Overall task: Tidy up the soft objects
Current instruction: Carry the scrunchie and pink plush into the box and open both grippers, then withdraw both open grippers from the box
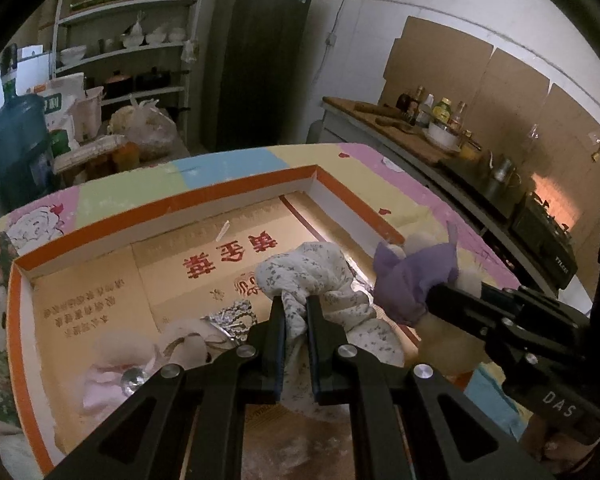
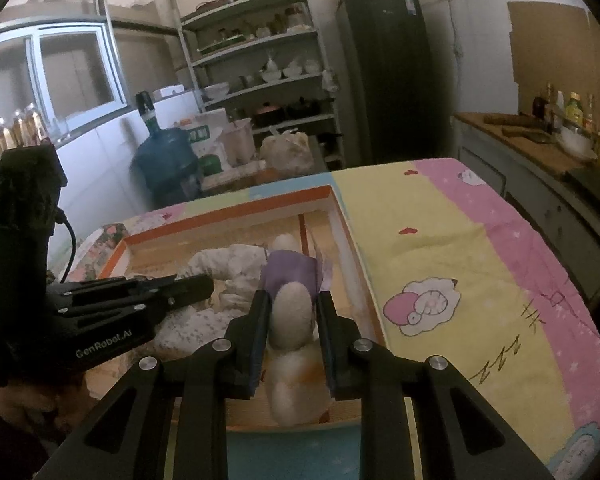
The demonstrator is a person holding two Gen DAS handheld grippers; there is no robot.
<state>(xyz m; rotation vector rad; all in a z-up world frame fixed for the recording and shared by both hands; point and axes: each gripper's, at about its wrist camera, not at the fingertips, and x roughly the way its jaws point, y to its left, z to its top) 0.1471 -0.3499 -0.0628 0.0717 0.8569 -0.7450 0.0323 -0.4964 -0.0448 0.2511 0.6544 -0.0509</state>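
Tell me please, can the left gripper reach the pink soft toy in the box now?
Probably not yet. The left gripper is shut on the floral cloth, so its jaws are busy. The pink toy lies uncovered in the box, just beside it.

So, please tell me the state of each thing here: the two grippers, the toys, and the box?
left gripper: shut on the floral cloth toy.
right gripper: shut on the white plush toy.
floral cloth toy: held over the box.
white plush toy: held, wearing purple cloth.
pink plush toy: lying inside the box.
box: open, no lid on.
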